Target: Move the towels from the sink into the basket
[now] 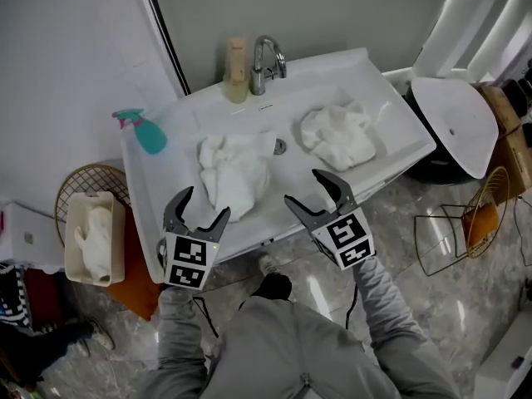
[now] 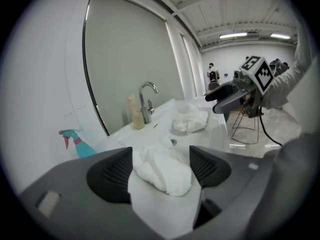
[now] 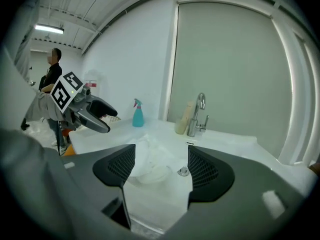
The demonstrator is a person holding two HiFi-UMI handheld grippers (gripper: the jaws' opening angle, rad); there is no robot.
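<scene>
The grey plastic two-jaw left gripper (image 1: 205, 204), topped by a black-and-white marker cube, hovers at the near edge of a glossy white rectangular sink (image 1: 391, 110). Its jaws stand wide apart and grip nothing. A crumpled white towel (image 1: 233, 173) lies in the left half of the basin just beyond the tips. In the left gripper view it fills the gap between the ribbed dark pads, but they do not press on it.

The matching grey right gripper (image 1: 303, 187) hangs just to the right, also at the near rim. Its jaws are moderately open and empty. Through its gap, the right gripper view shows that same towel and the small round metal drain (image 1: 280, 146).

A second crumpled white towel (image 1: 337, 138) lies in the right half of the basin, apart from the first.

On the far rim stands a curved chrome tap (image 1: 266, 63), with a tall beige soap bottle (image 1: 238, 71) just beside it on the left. A teal spray bottle with a pink trigger (image 1: 148, 133) stands at the sink's left end.

Low down, left of the sink, sits a cream rectangular plastic basket (image 1: 70, 248) with a third white towel (image 1: 96, 239) inside. A gold wire stand (image 1: 453, 231) is on the floor to the right.
</scene>
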